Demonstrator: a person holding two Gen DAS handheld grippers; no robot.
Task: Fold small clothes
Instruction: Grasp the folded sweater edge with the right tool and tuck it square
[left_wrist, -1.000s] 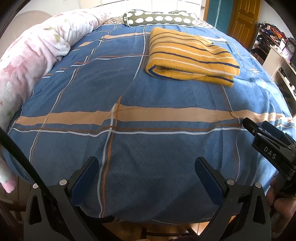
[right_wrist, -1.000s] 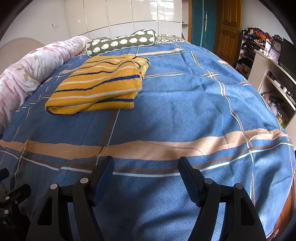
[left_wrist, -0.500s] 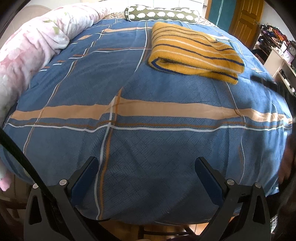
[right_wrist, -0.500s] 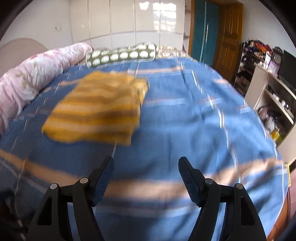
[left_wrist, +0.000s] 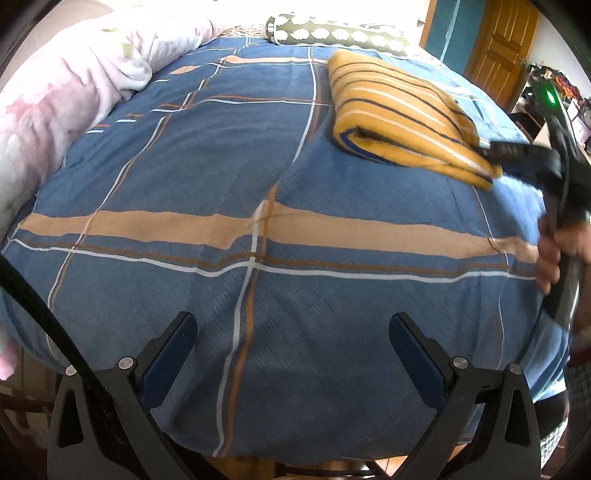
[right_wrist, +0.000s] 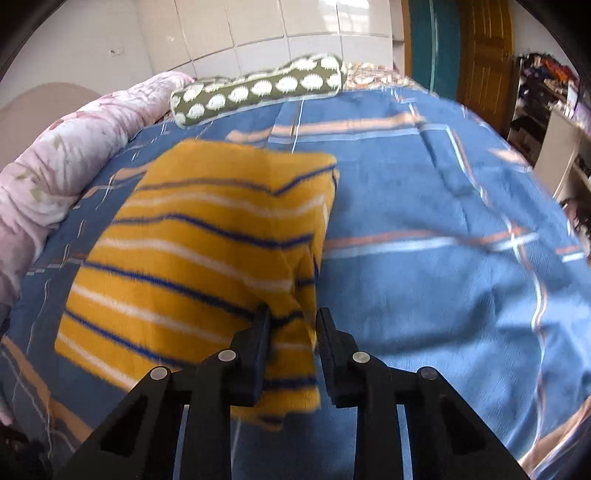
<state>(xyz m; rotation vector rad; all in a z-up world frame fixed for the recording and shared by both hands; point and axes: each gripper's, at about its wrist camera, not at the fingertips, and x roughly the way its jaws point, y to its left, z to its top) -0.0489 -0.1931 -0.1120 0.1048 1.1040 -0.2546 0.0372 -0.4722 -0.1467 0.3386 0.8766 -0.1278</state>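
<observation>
A folded yellow garment (left_wrist: 399, 110) with blue and white stripes lies on the blue plaid bedspread (left_wrist: 258, 206) toward the far right. In the right wrist view the garment (right_wrist: 207, 251) fills the left middle. My right gripper (right_wrist: 291, 325) has its jaws closed narrow on the garment's near right corner. It also shows in the left wrist view (left_wrist: 495, 151) at the garment's near corner, held by a hand. My left gripper (left_wrist: 293, 332) is open and empty above the bed's near edge.
A pink floral quilt (left_wrist: 62, 96) runs along the bed's left side. A green bolster pillow (right_wrist: 258, 88) with white spots lies at the head. A wooden door (left_wrist: 502, 48) and cluttered shelves (right_wrist: 554, 110) stand to the right.
My right gripper has moved forward to the garment and closed on its near right corner. My left gripper has stayed open at the bed's near edge.
</observation>
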